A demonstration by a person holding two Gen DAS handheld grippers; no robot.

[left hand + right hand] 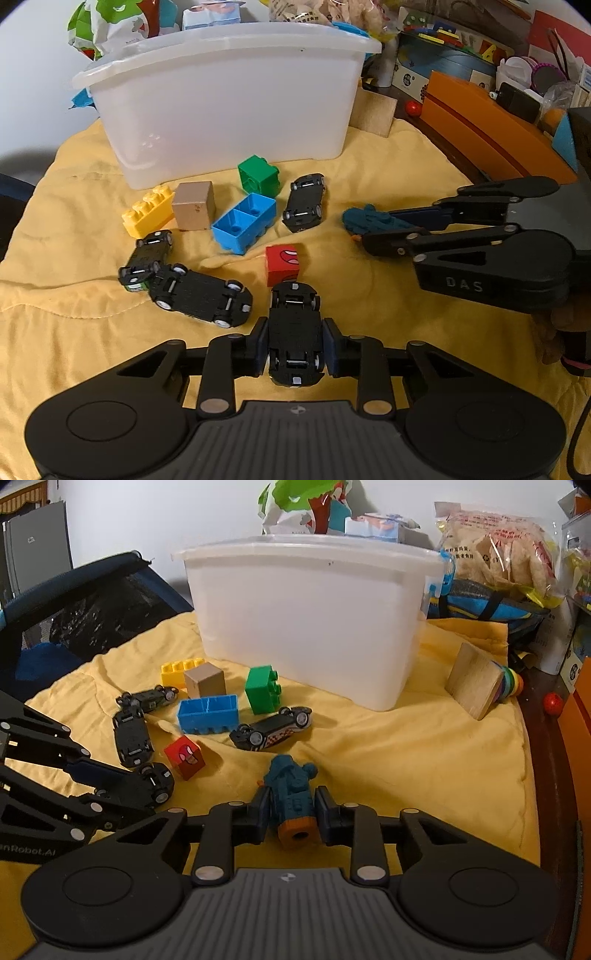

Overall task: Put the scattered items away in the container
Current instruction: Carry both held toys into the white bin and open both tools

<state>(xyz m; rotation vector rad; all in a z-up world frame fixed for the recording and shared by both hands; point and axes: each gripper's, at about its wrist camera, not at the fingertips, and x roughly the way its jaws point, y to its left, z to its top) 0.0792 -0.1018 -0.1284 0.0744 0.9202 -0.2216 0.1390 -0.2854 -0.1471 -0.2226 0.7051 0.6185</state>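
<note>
gripping one toy each, both tools sit low over a yellow quilt (pixel 388 166). the left gripper (pixel 295 347) pinches an upturned black toy car (pixel 294 332) by its sides, pads pressed against the body. the right gripper (pixel 293 814) pinches a teal toy figure with an orange base (pixel 291 797), fingers closed on its flanks. the white translucent storage bin (pixel 229 99) stands at twelve o'clock from both, beyond the clutter. loose between the tools and the bin lie a red printed cube (pixel 282 264) at twelve o'clock just past the held car, a blue brick (pixel 243 221), a green brick (pixel 258 179), a wooden cube (pixel 194 210), a yellow brick (pixel 147 216) and three more upturned cars. judging the step: lift each toy straight up, clear the bin's tall rim, and release well inside, one hand at a time to avoid collision.
</note>
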